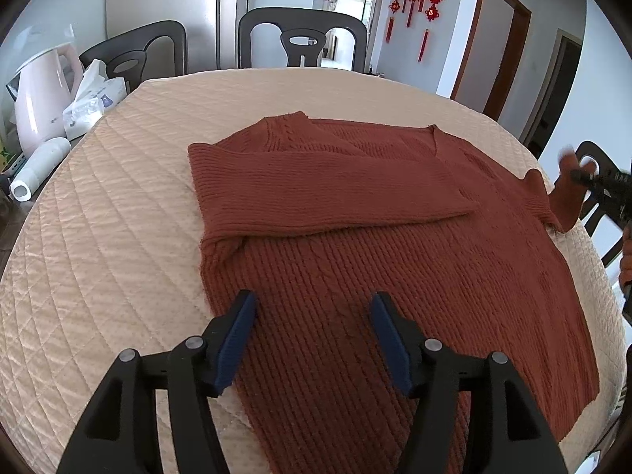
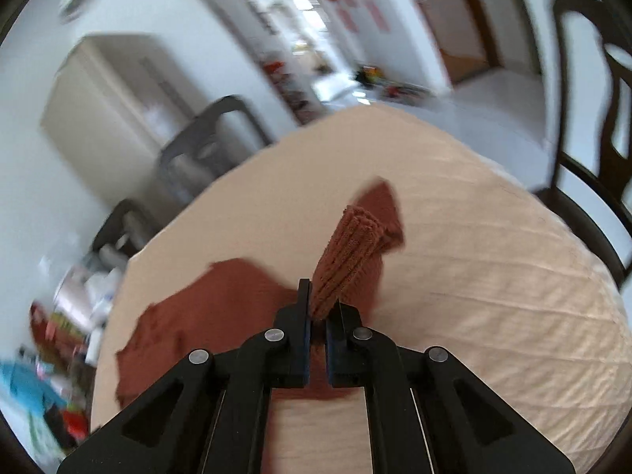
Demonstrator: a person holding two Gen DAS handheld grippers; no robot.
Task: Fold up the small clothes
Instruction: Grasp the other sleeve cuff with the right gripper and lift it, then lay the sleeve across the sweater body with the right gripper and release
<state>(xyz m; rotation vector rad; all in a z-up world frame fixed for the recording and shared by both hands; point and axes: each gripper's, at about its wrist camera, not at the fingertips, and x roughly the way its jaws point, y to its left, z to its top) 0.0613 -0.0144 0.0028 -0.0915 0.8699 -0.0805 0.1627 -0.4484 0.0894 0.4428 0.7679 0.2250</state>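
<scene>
A rust-red knit sweater [image 1: 355, 245] lies flat on the round table's beige quilted cover [image 1: 98, 256]. Its left sleeve is folded across the chest. My left gripper [image 1: 312, 308] is open and empty, hovering over the sweater's lower hem. My right gripper [image 2: 320, 308] is shut on the ribbed cuff [image 2: 347, 252] of the right sleeve and holds it lifted above the table. In the left wrist view that gripper [image 1: 584, 177] shows at the far right edge with the raised sleeve [image 1: 568, 197].
A pink kettle [image 1: 39, 94], a tissue pack [image 1: 93, 98] and a white roll [image 1: 39, 170] stand at the table's left edge. Dark chairs [image 1: 302, 37] ring the table; one [image 2: 592, 118] is close on the right. The right wrist view is motion-blurred.
</scene>
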